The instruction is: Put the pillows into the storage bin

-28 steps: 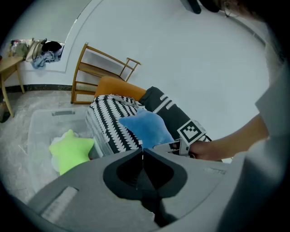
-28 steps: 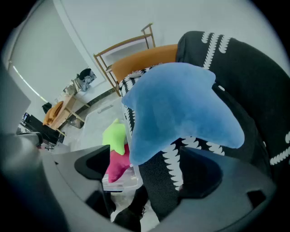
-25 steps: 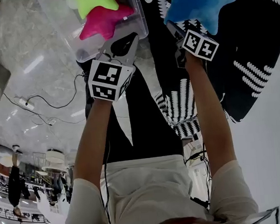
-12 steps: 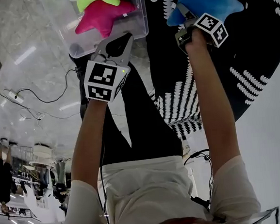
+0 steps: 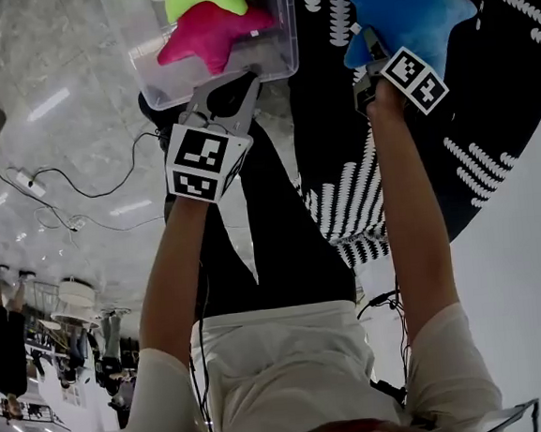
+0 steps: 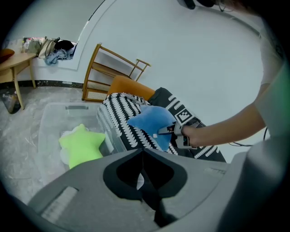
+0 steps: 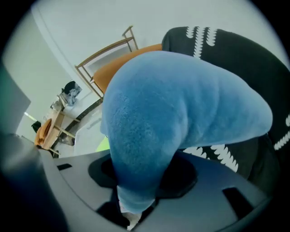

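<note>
On the right gripper (image 5: 364,42) the fingers have just been closing on one tip of the blue pillow (image 5: 403,6), which is hanging over black patterned fabric (image 5: 343,185) beside the storage bin (image 5: 272,67) — a thin pinch that could be slipping out mid-carry. The left gripper (image 5: 231,84) is pinching the bin's rim.
</note>
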### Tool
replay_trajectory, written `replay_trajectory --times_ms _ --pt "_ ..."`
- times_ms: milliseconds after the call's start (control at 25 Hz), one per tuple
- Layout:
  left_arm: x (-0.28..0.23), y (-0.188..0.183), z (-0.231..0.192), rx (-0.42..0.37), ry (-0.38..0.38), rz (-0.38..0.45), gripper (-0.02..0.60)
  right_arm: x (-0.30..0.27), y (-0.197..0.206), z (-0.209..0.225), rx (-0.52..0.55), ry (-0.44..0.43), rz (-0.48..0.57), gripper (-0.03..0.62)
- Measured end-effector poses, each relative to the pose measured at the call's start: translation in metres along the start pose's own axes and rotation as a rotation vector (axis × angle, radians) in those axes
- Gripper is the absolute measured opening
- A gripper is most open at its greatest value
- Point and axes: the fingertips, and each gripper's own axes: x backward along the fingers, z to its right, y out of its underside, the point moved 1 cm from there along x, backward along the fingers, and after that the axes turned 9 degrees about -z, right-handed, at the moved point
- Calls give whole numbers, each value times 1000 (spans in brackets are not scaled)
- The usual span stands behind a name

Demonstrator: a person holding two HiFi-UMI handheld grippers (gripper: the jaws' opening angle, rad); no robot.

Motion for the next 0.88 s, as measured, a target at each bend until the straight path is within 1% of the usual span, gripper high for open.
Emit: replay_trajectory --times_ms 120,280,360,480,680,760,880 --pt "10 2 -4 -8 4 8 18 7 5 -20 138 -7 -15 199" --pt "26 10 -15 -14 6 0 18 8 13 -63 305 -27 -26 201" --pt "37 14 -20 -4 -1 19 18 7 21 -87 375 -41 -37 202" --pt "55 22 -33 19 -16 47 18 1 40 -125 494 -71 -76 201" --pt "86 42 -58 51 -53 64 18 -7 78 -182 727 -64 -160 214" --pt "100 48 -69 60 -67 73 18 -9 90 -203 798 -53 -186 222" --pt "122 56 -82 69 -84 79 18 -7 107 -232 876 -48 -198 237"
